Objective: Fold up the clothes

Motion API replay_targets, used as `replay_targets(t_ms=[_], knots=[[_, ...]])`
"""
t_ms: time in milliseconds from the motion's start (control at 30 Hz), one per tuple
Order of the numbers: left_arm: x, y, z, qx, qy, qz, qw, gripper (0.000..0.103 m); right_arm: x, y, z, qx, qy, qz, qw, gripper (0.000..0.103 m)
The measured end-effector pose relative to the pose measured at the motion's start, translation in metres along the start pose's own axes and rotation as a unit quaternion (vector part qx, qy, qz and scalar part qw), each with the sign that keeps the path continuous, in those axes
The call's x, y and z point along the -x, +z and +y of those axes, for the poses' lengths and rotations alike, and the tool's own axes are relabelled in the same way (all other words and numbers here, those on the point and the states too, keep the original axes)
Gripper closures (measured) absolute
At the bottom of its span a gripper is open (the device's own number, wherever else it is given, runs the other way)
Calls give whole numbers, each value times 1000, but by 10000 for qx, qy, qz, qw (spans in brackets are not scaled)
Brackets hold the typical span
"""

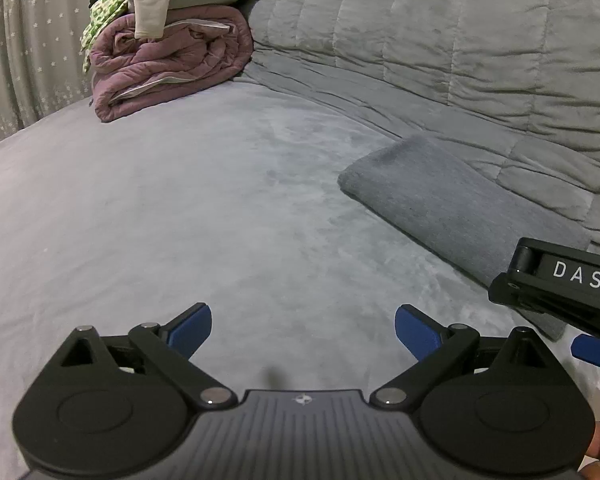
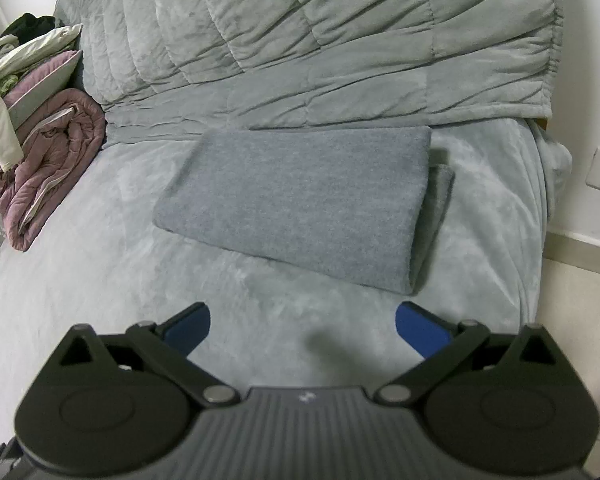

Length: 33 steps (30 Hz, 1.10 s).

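A: Cloth (image 2: 292, 200), grey and already folded into a flat rectangle, lies on the bed (image 2: 100, 280), near the side where the bed ends, just in front of the quilt (image 2: 320, 40) that is pushed against the back. One layer sticks out a little from under the right side.

B: So what can go wrong now?

A: I think the fold can open again. If a gripper takes only the top layer at an edge, the layers below will slide and the rectangle loses its shape. Also the bed cover is soft and looks plush, so the cloth may drag on it if pushed instead of lifted.

B: And the grippers?

A: The right gripper (image 2: 303, 330) is wide open, nothing between its blue pads, and it hangs over the bed just before the near edge of the cloth. The left gripper (image 1: 303, 330) is also wide open and empty, over bare bed to the left of the cloth.

B: Anything else close?

A: At the far left there is a pile of blankets (image 2: 40, 160), purple ones with lighter clothes on top, well apart from the cloth. To my eye this piece is nearly finished.
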<state>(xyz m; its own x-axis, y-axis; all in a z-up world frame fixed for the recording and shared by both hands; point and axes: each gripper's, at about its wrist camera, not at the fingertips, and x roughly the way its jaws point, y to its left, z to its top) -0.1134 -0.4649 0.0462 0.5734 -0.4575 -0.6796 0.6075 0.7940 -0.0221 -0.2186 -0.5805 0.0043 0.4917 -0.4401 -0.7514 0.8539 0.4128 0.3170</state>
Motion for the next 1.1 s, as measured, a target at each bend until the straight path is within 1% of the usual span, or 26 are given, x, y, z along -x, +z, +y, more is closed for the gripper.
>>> replay_targets(t_ms=[667, 833, 1100], knots=[[-2, -2, -5, -35, -4, 28, 10000, 3, 0, -3, 2, 33, -26, 34, 10000, 0], [-2, -2, -6, -74, 4, 31, 10000, 0, 0, -5, 3, 30, -44, 28, 10000, 0], [-3, -2, -9, -116, 5, 52, 9999, 0, -1, -4, 3, 37, -49, 31, 10000, 0]])
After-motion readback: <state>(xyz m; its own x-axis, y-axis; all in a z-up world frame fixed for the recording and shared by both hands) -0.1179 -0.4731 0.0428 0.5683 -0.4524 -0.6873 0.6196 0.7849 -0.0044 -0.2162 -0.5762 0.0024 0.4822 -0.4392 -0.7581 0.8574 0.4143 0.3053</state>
